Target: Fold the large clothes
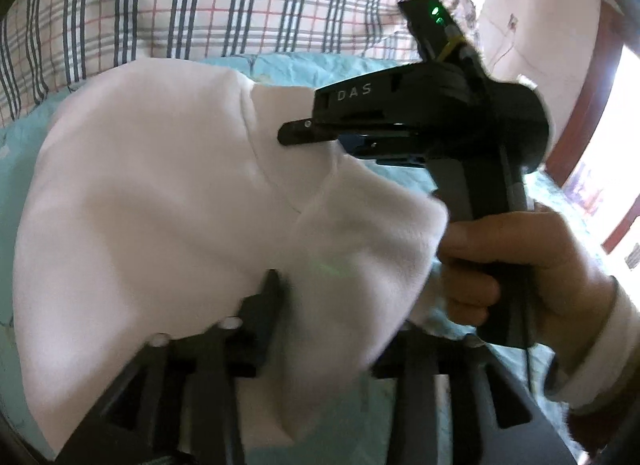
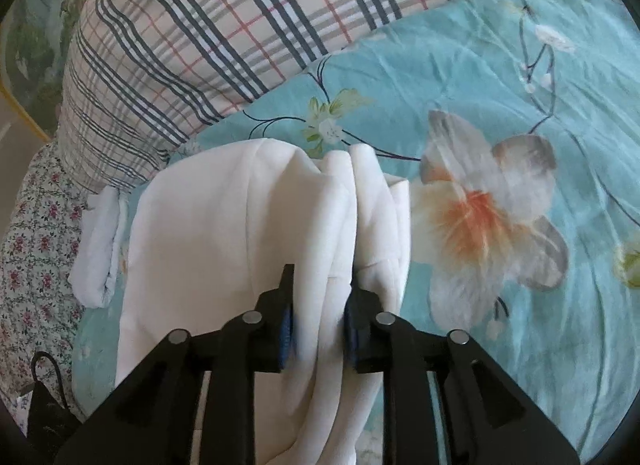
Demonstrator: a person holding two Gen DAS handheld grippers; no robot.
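Note:
A large white garment [image 1: 152, 201] hangs lifted above a turquoise floral bedsheet [image 2: 500, 85]. In the left wrist view my left gripper [image 1: 320, 305] is shut on a fold of it; cloth covers the right finger. My right gripper [image 1: 292, 133] shows there from the side, held by a hand, its tips closed on the garment's upper edge. In the right wrist view the right gripper [image 2: 320, 297] pinches a bunched fold of the white garment [image 2: 240, 225] between its blue pads, and the cloth drapes down toward the sheet.
A plaid pillow or quilt [image 2: 192, 37] lies at the head of the bed. A small folded white cloth [image 2: 100, 245] rests left of the garment. A floral fabric [image 2: 32, 257] and a black object [image 2: 44, 405] sit at the left. A doorway [image 1: 600, 145] shows at right.

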